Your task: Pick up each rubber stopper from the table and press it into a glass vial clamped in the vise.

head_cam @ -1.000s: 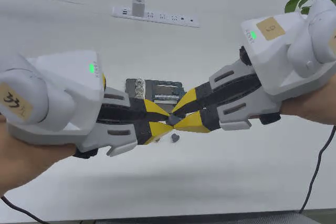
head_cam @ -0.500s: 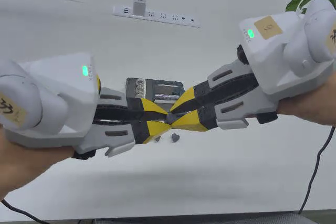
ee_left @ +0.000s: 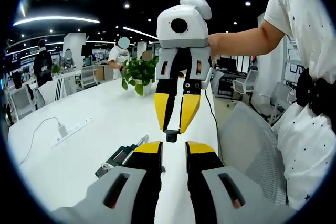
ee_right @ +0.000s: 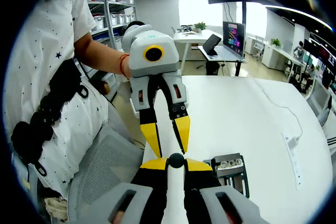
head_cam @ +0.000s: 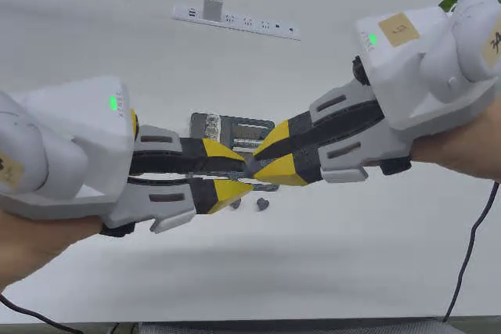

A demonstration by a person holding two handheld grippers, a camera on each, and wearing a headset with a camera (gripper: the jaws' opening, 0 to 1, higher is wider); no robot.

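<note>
A: Left tool (ee_left: 174,147): jaws apart, nothing between them. Beyond the crossed tips the vise (head_cam: 243,128) is half covered. The vials (head_cam: 210,124) at its left end are too small to count.

B: Stoppers?

A: Three. Two loose stoppers (head_cam: 263,204) lie side by side on the counter (head_cam: 337,256), in front of the vise. The third stopper (ee_left: 171,136) is in the air, pinched at the tips of the right tool (ee_right: 176,163).

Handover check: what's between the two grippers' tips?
A rubber stopper, pinched by the right gripper, just ahead of the open left gripper; the left gripper view shows it.
</note>
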